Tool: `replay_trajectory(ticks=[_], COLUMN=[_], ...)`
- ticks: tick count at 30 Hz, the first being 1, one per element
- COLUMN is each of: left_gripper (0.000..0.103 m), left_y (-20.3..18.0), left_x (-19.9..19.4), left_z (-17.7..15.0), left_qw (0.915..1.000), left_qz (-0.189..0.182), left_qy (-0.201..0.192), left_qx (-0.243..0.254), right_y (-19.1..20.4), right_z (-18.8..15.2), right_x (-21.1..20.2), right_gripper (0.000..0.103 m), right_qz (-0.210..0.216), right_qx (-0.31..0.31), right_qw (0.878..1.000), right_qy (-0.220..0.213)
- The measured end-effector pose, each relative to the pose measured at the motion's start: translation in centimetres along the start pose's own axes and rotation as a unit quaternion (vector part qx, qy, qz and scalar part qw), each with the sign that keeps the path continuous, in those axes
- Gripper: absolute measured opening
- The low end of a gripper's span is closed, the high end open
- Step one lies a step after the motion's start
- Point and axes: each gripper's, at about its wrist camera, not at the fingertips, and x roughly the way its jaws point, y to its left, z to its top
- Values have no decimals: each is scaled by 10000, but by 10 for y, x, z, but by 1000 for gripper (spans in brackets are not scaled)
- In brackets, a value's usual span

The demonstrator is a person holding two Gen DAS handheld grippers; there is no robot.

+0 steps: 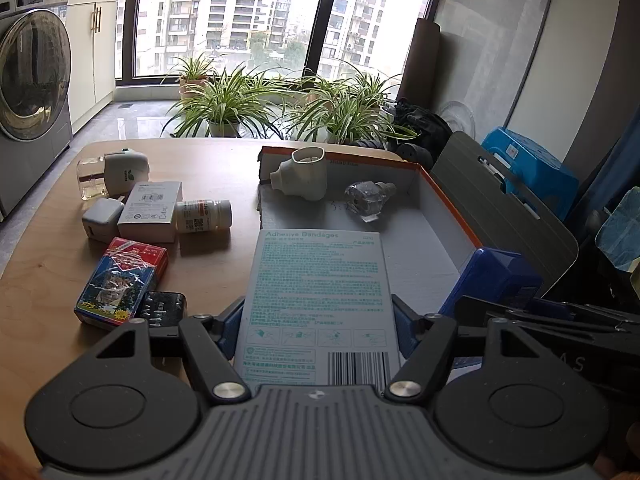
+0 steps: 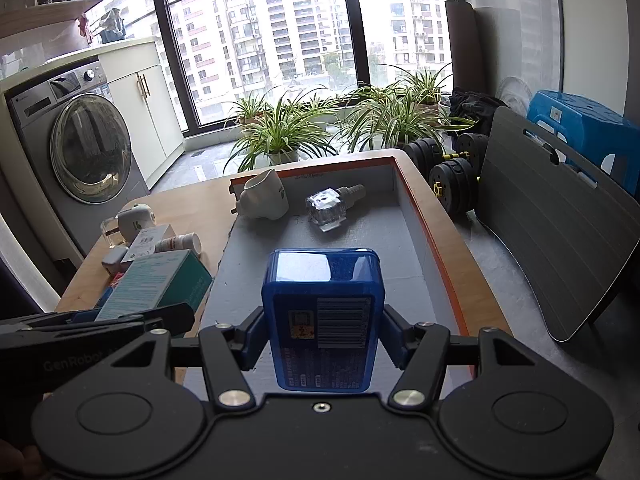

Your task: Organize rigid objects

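Both hands are hovering side by side over the near end of the tray (image 2: pixel 424 216), each one loaded. The left gripper (image 1: pixel 318 322) is clamping the bandage box (image 1: pixel 320 300) by its long edges, jaws about half spread, with the box running straight out ahead along the fingers. The right gripper (image 2: pixel 322 332) is squeezing the blue tin (image 2: pixel 324 316) the same way, gripped across its width, its long side also pointing forward and away.

What matters now: the tray floor is lying directly ahead of and below both grippers, and both are tilting down toward it. The tin is sitting just right of the bandage box, nearly alongside it, so the two loads are crowding each other. Farther ahead, at the far end, a white holder (image 2: pixel 264 198) and a clear bottle (image 2: pixel 326 210) are already lying in the tray, well apart from either load.

Off to the left of the left gripper, on the table (image 1: pixel 48 280), a card pack (image 1: pixel 120 280), a pill bottle (image 1: pixel 204 216) and a white box (image 1: pixel 152 210) are waiting. The left hand looks nearer to those.
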Motion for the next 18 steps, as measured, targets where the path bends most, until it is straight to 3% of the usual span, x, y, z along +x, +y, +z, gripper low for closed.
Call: replay_trajectory(ticks=[18], left_gripper=[72], left_y=[0], left_x=[1], left_z=[0], left_qw=[10000], left_qz=[3], left_qy=[-7], left_qx=[3], right_y=[1], right_z=[3], right_x=[2], right_gripper=[71], right_qz=[-6], right_qx=[-42], right_qw=[10000], right_qy=[-53])
